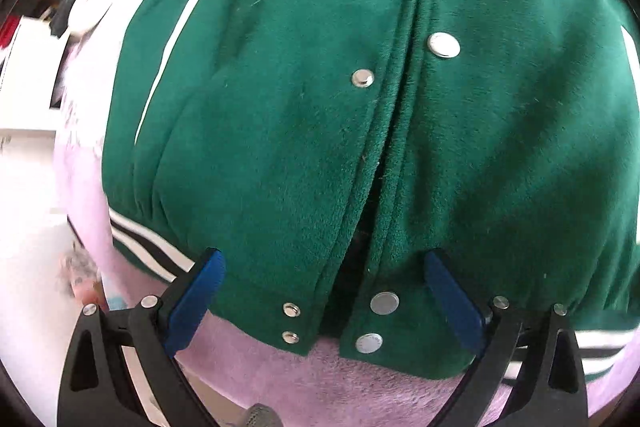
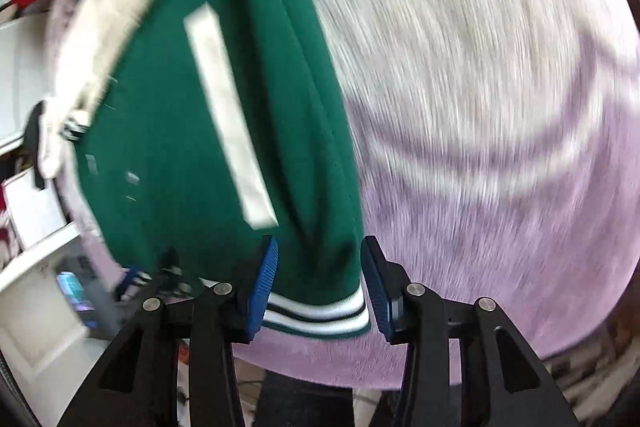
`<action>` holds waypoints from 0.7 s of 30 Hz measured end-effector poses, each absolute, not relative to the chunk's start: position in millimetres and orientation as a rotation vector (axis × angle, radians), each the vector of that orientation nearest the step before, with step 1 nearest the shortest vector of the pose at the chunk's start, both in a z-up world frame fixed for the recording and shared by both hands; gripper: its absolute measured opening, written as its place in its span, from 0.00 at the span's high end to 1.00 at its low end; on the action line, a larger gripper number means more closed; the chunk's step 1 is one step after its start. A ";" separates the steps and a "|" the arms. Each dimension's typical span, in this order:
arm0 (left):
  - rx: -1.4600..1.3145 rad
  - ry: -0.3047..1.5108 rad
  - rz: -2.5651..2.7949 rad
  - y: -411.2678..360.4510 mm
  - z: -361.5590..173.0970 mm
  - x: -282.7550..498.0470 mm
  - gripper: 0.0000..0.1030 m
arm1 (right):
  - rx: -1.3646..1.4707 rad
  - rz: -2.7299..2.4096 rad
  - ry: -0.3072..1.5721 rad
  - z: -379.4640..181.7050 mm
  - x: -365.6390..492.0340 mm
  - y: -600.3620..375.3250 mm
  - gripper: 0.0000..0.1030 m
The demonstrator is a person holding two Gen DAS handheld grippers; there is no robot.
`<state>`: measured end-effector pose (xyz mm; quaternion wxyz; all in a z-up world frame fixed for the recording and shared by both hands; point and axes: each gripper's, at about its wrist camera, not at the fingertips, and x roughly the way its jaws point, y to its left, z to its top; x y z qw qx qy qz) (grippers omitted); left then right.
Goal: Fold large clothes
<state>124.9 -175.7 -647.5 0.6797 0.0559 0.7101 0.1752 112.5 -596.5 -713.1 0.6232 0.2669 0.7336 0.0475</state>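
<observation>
Two grippers flanked a green jacket on a pink blanket: left gripper wide open over its hem, right gripper parted around a striped corner.

I count one green jacket lying on one pink fleece blanket. Along its front opening I can make out eight metal snaps: four on each side of the opening. I see two white pocket strips, one per front panel, and one striped hem band. Two grippers are counted: one left gripper and one right gripper, each with two blue finger pads. Background items are too blurred for me to count.
</observation>
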 end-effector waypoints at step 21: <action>0.279 1.447 0.471 -184.1 -599.9 131.6 0.00 | 0.217 -0.024 1.582 -700.4 262.4 -639.5 0.59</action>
